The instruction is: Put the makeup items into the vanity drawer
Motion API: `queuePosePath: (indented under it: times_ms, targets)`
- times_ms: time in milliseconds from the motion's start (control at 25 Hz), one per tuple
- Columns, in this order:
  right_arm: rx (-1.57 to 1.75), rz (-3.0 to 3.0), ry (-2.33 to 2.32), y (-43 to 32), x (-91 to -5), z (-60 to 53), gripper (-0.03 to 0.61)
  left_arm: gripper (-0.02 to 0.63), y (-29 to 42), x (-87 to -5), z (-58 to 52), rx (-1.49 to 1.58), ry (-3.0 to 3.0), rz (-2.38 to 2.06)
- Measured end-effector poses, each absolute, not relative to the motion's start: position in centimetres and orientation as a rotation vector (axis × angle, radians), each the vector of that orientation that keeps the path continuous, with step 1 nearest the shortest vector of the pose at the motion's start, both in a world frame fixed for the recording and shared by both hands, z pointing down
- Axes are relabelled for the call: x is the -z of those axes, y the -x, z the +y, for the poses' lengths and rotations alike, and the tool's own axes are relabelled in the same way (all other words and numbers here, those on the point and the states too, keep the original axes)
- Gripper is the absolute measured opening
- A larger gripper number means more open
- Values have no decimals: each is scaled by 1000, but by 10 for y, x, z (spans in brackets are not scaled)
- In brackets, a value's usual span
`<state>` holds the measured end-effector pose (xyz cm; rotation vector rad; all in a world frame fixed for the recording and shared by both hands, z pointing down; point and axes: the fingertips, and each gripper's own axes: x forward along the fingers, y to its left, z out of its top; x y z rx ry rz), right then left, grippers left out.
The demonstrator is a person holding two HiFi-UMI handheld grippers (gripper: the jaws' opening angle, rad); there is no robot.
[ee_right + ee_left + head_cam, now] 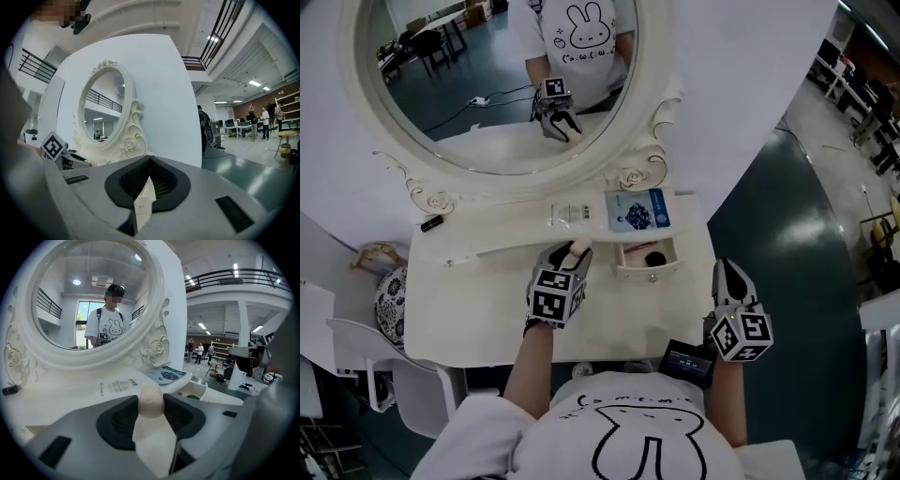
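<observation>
A beige egg-shaped makeup sponge (151, 400) sits pinched between the dark pads of my left gripper (573, 253), which is shut on it above the white vanity top (478, 300). Just right of that gripper, the small vanity drawer (648, 271) stands pulled open with a dark item and a red spot inside; in the left gripper view the drawer (202, 392) lies ahead to the right. My right gripper (727, 274) hovers off the vanity's right edge, its jaws closed together on nothing (149, 174).
A blue packet (637, 209) and a white packet (572, 215) lie below the oval mirror (647, 112). A small black item (431, 223) rests at the back left. A white chair (356, 342) and a patterned cushion (391, 298) stand left of the vanity.
</observation>
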<state>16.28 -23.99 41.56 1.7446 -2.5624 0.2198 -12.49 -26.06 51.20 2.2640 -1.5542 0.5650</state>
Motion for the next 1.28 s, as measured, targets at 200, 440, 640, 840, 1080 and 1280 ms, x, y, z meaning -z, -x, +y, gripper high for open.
queuePosePath:
  times_ms: [200, 440, 640, 840, 1080, 1280]
  targets:
    - [-251, -2492, -1830, -203, -421, -232, 14, 199, 82, -512, -273, -606, -2337, -1456]
    - [-282, -2422, -1929, -244, -429, -225, 14, 201, 26, -519, -282, -629, -2415, -1338]
    - [-312, -2360, -2021, -277, -432, -218, 14, 207, -2, -526, -285, -670, -2450, -1264]
    - [-331, -2345, -2038, -285, -435, -217, 14, 284, -15, -529, -283, -696, -2466, -1203]
    - [-333, -2365, -2021, -277, -435, -217, 14, 324, -10, -526, -282, -690, -2467, -1210]
    - [-321, -2385, -2008, -267, -431, -217, 14, 320, 0, -520, -280, -662, -2469, -1247]
